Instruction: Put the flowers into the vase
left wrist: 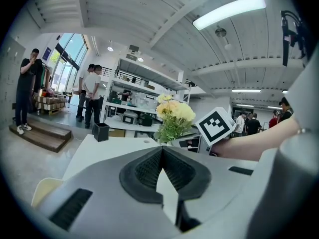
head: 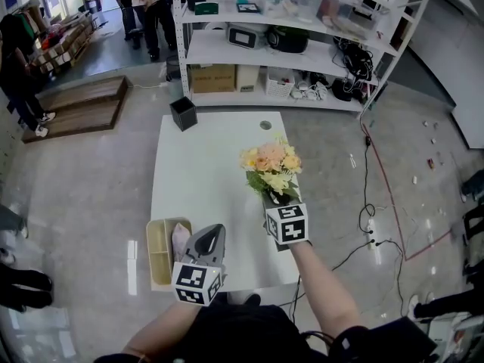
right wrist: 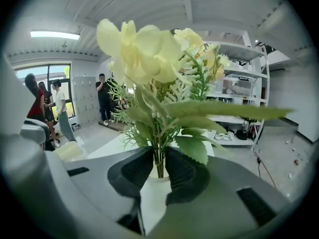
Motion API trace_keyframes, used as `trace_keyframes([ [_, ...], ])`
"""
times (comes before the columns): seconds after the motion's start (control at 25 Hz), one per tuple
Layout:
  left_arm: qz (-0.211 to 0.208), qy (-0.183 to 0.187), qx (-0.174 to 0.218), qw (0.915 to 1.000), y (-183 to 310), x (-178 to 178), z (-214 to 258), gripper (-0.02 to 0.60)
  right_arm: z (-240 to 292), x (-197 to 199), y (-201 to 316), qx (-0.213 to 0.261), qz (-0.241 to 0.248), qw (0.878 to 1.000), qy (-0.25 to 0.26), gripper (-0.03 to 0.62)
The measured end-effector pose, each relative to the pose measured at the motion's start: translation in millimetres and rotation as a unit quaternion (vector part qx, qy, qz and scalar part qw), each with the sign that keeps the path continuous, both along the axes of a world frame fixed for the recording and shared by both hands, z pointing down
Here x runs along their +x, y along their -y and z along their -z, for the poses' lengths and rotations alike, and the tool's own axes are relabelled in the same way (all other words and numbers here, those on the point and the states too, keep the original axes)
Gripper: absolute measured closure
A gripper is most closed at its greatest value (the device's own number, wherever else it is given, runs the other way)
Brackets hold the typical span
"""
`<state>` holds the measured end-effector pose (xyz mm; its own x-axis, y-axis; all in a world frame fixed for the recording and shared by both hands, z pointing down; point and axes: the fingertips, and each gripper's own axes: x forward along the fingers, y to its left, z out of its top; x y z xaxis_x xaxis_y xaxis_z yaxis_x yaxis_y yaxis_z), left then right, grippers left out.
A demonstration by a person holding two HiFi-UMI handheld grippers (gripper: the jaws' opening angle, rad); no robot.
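Seating the bouquet (right wrist: 149, 59) in the white vase (right wrist: 154, 193) on the counter (head: 204, 180): the stems run down into the vase mouth between the pads of our right tongs (right wrist: 159, 171), which stand narrowly apart around them and do not appear to pinch. Our left tongs (left wrist: 162, 156) are closed on nothing, well clear. We judge placement nearly done; next, the right tongs should widen and back off without snagging leaves or tipping the vase.
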<state>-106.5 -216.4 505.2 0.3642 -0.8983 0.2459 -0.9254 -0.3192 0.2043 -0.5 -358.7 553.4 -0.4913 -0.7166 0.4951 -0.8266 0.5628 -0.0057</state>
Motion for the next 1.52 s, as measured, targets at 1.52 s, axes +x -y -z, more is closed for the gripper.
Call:
trace_keyframes([
  [1.52,-0.024,0.001,0.013,0.9996,-6,25,11,0.577,22,24,-45,-0.011,0.018,1.0,-0.015,0.465],
])
